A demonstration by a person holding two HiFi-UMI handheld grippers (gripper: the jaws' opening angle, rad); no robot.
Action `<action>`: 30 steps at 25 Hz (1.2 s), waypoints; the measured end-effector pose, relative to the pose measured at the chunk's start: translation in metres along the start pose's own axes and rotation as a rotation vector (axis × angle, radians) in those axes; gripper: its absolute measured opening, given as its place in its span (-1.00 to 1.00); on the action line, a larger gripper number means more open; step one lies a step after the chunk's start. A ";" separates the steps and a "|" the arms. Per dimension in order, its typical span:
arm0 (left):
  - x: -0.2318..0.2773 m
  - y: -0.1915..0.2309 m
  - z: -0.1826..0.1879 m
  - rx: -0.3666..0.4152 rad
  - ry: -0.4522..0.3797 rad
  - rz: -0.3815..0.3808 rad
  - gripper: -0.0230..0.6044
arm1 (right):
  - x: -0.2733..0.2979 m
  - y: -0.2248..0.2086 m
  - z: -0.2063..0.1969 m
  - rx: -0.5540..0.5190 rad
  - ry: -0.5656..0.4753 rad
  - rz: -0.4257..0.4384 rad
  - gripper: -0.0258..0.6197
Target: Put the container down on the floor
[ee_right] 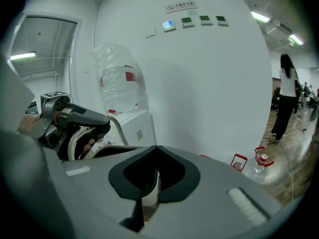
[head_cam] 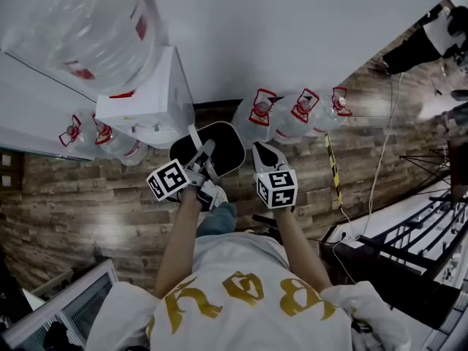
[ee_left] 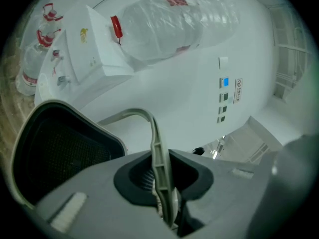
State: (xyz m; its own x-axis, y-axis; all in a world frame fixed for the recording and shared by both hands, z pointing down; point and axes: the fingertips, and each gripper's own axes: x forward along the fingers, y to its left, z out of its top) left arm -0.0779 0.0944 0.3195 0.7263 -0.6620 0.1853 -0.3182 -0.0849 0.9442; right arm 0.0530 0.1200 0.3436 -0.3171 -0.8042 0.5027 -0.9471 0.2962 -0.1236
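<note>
My left claw [ee_left: 162, 182] is pinching the handle [ee_left: 157, 148] of the container [head_cam: 219, 142], my right claw [ee_right: 149, 180] its rim [ee_right: 148, 195]. It's seemingly hanging above the floor [head_cam: 88, 196], not yet down.

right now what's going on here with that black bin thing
A person is holding a black container with both grippers, in front of a white water dispenser. The left gripper is shut on the container's pale handle. The right gripper is shut on a pale edge that looks like its rim. The container seems to be held above the wooden floor, not yet set down, though that is hard to confirm.
</note>
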 end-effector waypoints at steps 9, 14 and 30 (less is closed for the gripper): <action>0.064 0.010 0.049 0.002 0.067 -0.032 -0.75 | 0.054 -0.033 0.035 0.027 0.005 -0.089 -0.84; 0.082 0.015 0.062 -0.026 0.073 -0.035 -0.75 | 0.066 -0.045 0.050 0.036 -0.006 -0.112 -0.84; 0.134 0.040 0.074 -0.044 0.108 0.016 -0.76 | 0.125 -0.075 0.042 0.063 0.058 -0.080 -0.84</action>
State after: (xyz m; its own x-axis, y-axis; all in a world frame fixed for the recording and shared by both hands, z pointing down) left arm -0.0386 -0.0532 0.3615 0.7834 -0.5788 0.2264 -0.3051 -0.0407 0.9515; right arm 0.0821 -0.0242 0.3796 -0.2388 -0.7924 0.5612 -0.9710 0.1981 -0.1335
